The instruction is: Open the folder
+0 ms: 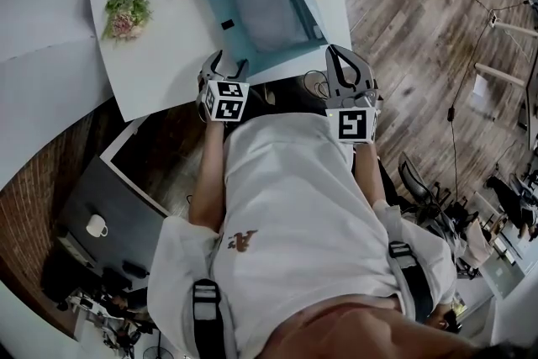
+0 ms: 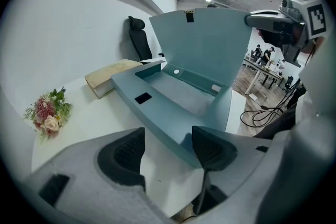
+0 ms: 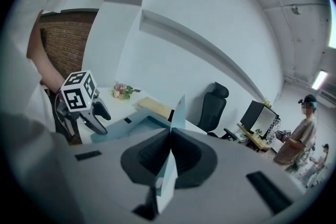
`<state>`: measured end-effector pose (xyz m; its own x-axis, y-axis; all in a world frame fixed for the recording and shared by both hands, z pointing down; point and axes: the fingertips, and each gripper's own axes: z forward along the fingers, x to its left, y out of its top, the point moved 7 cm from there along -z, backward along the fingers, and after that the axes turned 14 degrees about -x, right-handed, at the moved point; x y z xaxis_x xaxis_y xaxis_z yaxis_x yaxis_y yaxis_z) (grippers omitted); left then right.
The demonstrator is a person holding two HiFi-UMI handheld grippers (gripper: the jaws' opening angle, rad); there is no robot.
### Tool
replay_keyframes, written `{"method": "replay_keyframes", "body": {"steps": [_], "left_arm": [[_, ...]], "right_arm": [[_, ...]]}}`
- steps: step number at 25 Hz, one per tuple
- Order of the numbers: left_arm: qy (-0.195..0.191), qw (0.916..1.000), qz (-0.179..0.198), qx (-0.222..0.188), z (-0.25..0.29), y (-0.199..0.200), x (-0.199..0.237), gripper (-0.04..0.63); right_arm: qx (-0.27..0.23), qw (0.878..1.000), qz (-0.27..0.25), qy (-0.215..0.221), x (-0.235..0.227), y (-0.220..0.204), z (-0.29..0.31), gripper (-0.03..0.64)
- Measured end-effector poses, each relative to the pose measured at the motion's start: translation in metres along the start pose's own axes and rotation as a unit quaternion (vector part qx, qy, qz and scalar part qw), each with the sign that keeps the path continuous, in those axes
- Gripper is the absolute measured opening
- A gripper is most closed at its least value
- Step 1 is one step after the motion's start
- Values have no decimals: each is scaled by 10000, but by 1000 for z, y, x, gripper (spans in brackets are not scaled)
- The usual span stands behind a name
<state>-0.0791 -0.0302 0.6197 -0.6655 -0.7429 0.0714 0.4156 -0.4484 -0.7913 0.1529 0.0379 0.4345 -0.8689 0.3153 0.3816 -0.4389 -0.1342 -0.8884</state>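
i'm mid-opening: my right gripper (image 3: 170,150) is clamped on the lid (image 2: 205,44), which stands about upright. my left gripper (image 2: 169,147) gapes around the folder's (image 2: 173,97) near corner, not pinching. next i'd swing the lid farther back while steadying the base. the folder is teal and box-like, on the white table (image 2: 79,123).

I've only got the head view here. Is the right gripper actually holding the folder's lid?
Observer: Yes. Its own view shows the right gripper shut on the edge of the lid.
Operator: And the left one?
Observer: The left gripper is open, with its jaws apart around the near corner of the folder base.
Operator: How far up is the lid?
Observer: The left gripper view shows it standing steeply above the base.
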Motion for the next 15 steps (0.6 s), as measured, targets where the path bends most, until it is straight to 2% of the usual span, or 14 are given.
{"method": "replay_keyframes", "body": {"steps": [15], "left_arm": [[71, 10000, -42, 40, 0, 1, 1, 291]], "right_arm": [[159, 9991, 95, -388, -23, -13, -8, 9]]}}
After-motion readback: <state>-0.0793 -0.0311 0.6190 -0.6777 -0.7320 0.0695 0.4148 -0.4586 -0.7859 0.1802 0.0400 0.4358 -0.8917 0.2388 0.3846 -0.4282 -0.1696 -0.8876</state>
